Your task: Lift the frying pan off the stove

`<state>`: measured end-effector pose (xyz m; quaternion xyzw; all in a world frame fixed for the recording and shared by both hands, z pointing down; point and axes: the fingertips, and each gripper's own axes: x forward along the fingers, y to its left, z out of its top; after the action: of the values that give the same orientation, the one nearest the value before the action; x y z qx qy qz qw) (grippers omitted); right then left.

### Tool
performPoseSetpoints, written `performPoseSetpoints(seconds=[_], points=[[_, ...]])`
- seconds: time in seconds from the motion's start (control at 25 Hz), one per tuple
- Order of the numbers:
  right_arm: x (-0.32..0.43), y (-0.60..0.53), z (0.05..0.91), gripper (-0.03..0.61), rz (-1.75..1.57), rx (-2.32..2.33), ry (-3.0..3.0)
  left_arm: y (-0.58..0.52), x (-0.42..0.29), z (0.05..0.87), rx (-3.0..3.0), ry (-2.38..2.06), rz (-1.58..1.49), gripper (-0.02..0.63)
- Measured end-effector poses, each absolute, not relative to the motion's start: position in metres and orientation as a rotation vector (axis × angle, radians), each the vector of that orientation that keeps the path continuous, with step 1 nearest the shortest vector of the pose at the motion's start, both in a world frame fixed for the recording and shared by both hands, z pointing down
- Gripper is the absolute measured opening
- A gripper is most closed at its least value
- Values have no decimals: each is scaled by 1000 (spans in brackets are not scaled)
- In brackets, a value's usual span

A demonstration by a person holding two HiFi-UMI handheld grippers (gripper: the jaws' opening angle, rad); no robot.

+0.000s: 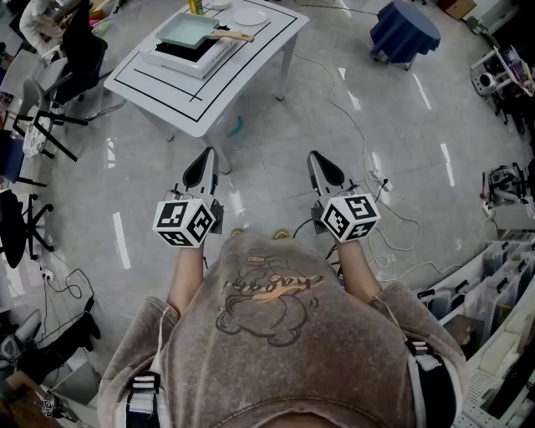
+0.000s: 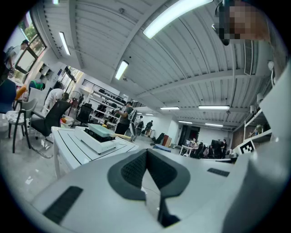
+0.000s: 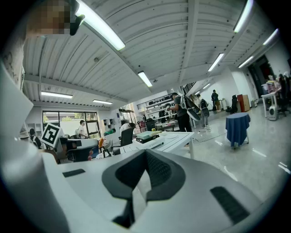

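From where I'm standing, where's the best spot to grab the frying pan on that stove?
Take the wooden handle. In the head view it juts from the right side of the frying pan, out past the edge of the stove, and it looks slim enough for the jaws. Come in from that side, probably closing across it.

Frying pan [image 1: 188,30] on stove [image 1: 194,60].
Pale green, square, wooden handle [image 1: 232,36] pointing right; flat on the white stove, far left on table [image 1: 251,63].

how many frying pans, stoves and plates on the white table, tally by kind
frying pan: 1
stove: 1
plate: 1
total: 3
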<state>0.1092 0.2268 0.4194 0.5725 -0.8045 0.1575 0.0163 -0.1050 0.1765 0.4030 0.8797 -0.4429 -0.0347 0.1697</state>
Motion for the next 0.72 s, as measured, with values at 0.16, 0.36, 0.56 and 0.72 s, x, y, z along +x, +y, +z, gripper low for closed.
performPoseSetpoints(seconds=[0.16,0.36,0.56,0.72], points=[[102,223,419,-3,493,1786,-2516,172,-109,405,2503,-1260,-86,6],[88,222,425,-2,542,1815,-2509,168,-119,408,2513,-1237,-64,6],[68,222,436,-2,549,1817,-2494,164,-130,417,2549,-1185,-19,6],[54,228,454,-2,571,1829,-2469,163,-138,426,2577,-1140,16,6]])
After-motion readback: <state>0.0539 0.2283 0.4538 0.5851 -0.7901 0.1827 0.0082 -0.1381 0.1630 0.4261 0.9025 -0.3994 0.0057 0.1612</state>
